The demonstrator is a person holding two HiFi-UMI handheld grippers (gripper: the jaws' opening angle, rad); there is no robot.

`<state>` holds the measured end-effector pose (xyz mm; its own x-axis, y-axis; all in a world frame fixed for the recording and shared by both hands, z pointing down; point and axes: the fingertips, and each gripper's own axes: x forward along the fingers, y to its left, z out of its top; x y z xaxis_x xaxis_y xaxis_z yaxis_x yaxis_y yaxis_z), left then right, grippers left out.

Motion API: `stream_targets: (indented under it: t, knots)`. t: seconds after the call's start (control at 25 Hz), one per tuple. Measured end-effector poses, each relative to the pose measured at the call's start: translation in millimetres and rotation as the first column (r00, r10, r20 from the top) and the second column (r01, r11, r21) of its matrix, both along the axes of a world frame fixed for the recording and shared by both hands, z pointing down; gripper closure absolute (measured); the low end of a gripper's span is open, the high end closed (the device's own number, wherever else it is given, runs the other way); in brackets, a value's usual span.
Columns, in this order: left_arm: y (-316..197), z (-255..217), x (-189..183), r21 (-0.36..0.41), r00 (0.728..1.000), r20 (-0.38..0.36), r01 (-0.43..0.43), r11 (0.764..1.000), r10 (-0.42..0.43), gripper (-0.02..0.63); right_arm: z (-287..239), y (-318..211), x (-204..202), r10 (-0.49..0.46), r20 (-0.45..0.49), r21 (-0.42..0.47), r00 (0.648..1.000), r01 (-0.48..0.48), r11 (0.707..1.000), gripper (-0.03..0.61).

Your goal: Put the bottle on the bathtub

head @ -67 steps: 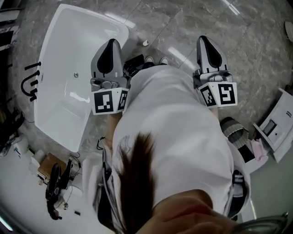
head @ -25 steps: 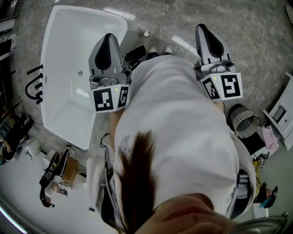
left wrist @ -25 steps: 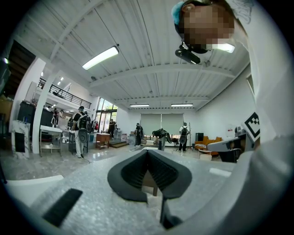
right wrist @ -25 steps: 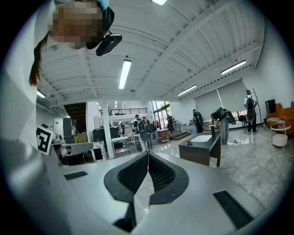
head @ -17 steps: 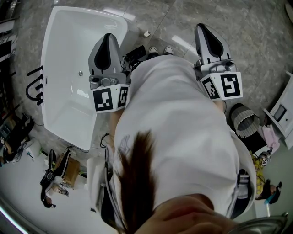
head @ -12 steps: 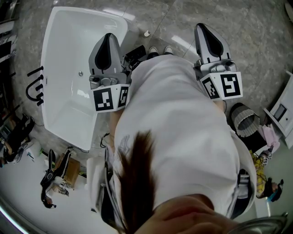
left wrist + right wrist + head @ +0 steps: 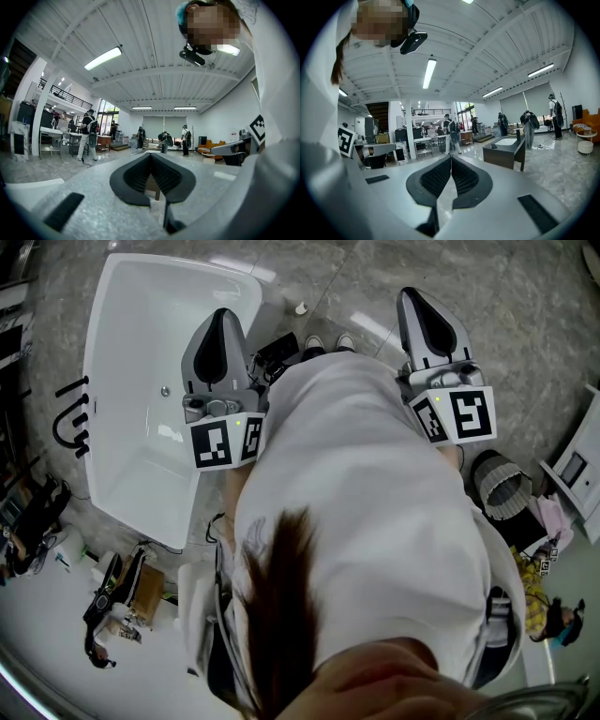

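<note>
The left gripper [image 7: 223, 322] and the right gripper [image 7: 422, 310] are held up at chest height in front of the person's white shirt [image 7: 366, 512], well apart, one to either side of the body, each with its marker cube [image 7: 225, 442] turned towards the head camera. In the left gripper view, the left gripper [image 7: 150, 155] is seen with its jaws brought together at the tips and nothing clamped between them; only the hall behind is visible through the gap lower down. In the right gripper view, the right gripper [image 7: 451, 158] is likewise seen with its jaws together at the tips and nothing gripped. The bathtub [image 7: 141, 324], white and rectangular, is found on the grey marbled floor [image 7: 525, 324] to the person's left, partly under the left gripper as viewed from above. A black tap fitting [image 7: 70, 418] is noted just beside its outer long edge. A small pale object [image 7: 300, 307] is observed on the floor near the tub's far corner; whether it is the bottle cannot be told, and no bottle is identified with certainty in any view. The person's shoes [image 7: 323, 341] are seen on the floor between the two grippers. Standing people [image 7: 89, 136] and ceiling strip lights [image 7: 103, 58] are recorded in the hall in both gripper views.
</note>
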<state>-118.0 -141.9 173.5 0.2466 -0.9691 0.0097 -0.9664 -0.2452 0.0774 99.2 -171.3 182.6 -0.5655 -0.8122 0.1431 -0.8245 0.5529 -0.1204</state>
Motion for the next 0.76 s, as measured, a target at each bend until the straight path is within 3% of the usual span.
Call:
stream_targets:
  t: [0.76]
  knots:
    - [-0.3,3.6,-8.2,-0.003,1.0,-0.006,0.005,1.0,-0.005,0.6,1.0,-0.4,-7.9,-0.01,-0.016,-0.001,1.0,0.01,1.0,0.565]
